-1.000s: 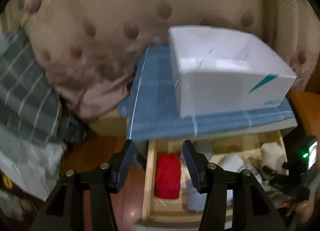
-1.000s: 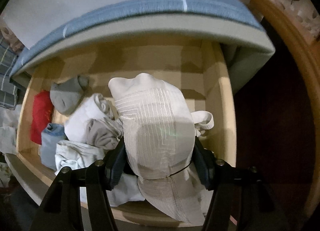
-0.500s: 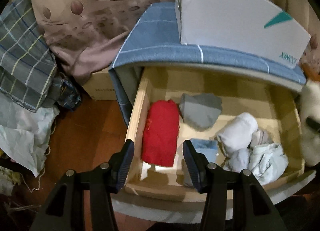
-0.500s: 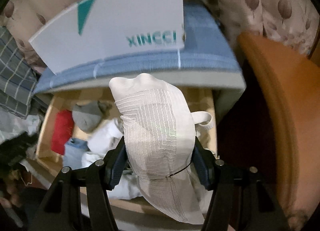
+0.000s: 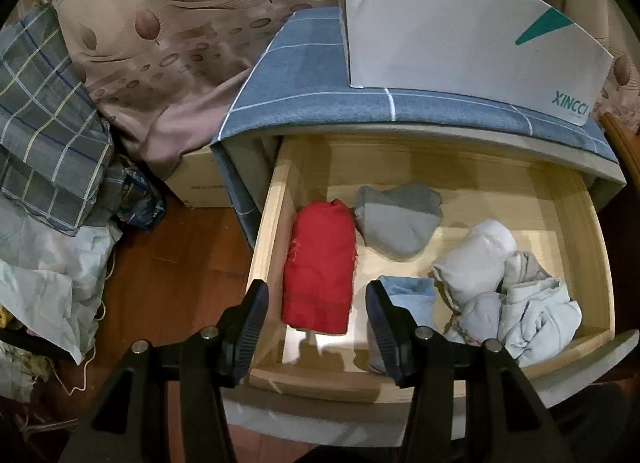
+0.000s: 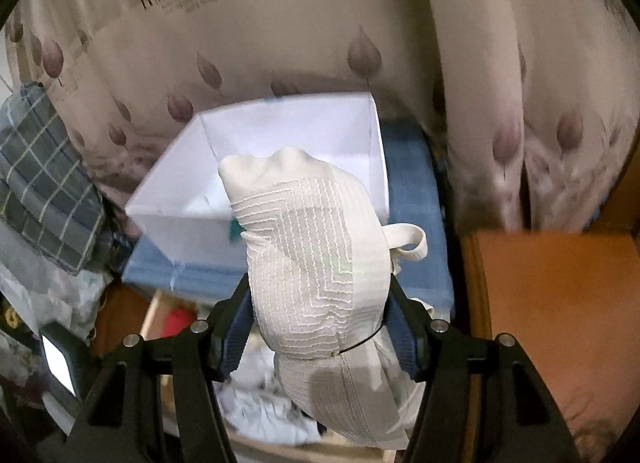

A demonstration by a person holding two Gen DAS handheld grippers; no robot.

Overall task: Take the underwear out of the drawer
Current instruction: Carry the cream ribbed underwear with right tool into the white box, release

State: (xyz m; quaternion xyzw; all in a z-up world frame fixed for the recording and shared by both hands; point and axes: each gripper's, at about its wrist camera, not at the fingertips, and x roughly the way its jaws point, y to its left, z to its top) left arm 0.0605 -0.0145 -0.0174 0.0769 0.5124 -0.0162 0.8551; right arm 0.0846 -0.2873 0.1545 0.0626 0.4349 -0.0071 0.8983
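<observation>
Lifted above the drawer (image 6: pixel 280 441), the right hand-held gripper (image 6: pixel 320 323) clamps cream underwear (image 6: pixel 316 263), long axis pointing away.

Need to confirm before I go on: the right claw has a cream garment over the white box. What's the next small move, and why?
Probably carry it forward and lower it into the white box. The right claw is shut on the cream underwear, already above the drawer, and the open box lies just ahead. The left claw is open, holding nothing.
</observation>
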